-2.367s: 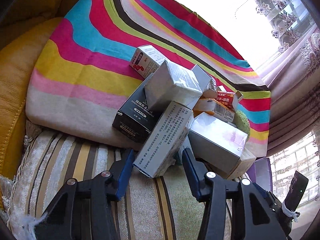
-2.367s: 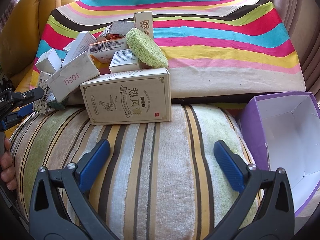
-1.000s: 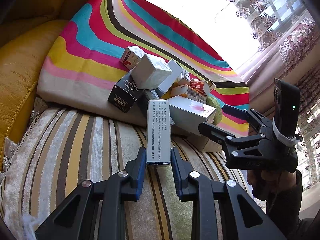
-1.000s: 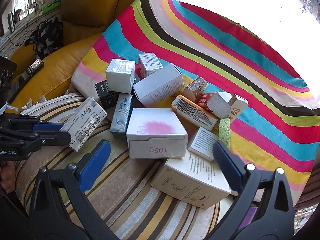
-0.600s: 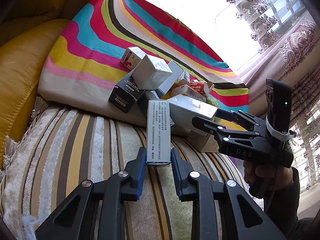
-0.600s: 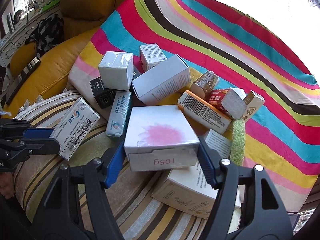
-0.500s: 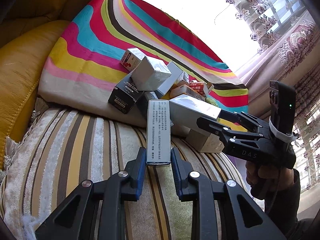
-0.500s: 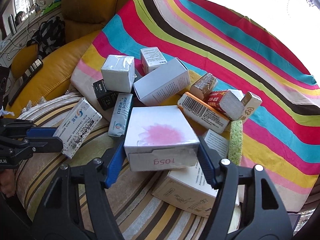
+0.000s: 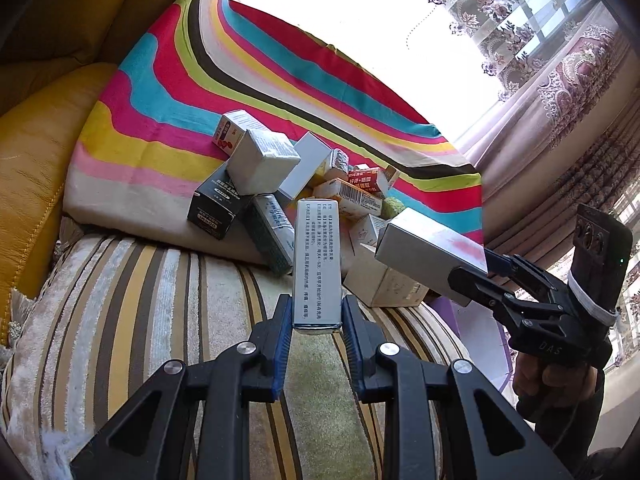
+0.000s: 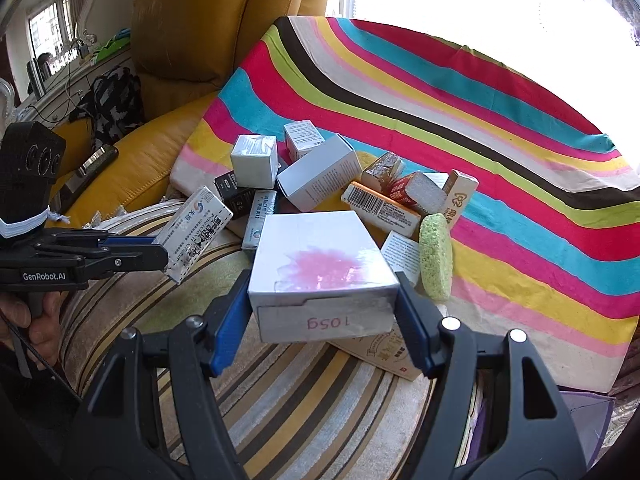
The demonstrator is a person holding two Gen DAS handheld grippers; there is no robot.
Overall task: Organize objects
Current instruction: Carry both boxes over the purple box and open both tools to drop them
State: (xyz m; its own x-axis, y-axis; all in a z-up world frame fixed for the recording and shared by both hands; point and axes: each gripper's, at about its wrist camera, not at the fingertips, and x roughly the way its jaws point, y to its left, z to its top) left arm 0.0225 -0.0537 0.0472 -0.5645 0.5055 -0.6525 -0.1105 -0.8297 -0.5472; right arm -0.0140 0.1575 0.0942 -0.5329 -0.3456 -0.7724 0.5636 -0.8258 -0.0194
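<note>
My left gripper (image 9: 316, 322) is shut on a long grey medicine box (image 9: 317, 264) with printed text and holds it above the striped cushion; it also shows in the right wrist view (image 10: 194, 234). My right gripper (image 10: 324, 312) is shut on a white box with a pink stain marked 1059 (image 10: 320, 268), lifted off the pile; it shows at the right of the left wrist view (image 9: 428, 254). A pile of several small boxes (image 10: 316, 178) and a green sponge (image 10: 435, 258) lie on the rainbow-striped cushion (image 10: 440, 120).
A cream box (image 9: 384, 282) lies under the lifted white box. A purple open box (image 9: 480, 324) stands at the right, beyond the striped seat cushion (image 9: 140, 300). A yellow leather sofa arm (image 10: 132, 168) with a phone (image 10: 96, 160) is at the left. Curtains (image 9: 560, 92) hang behind.
My right gripper closed on the white 1059 box and lifted it up and back from the pile. My left gripper keeps its hold on the grey box, raised slightly.
</note>
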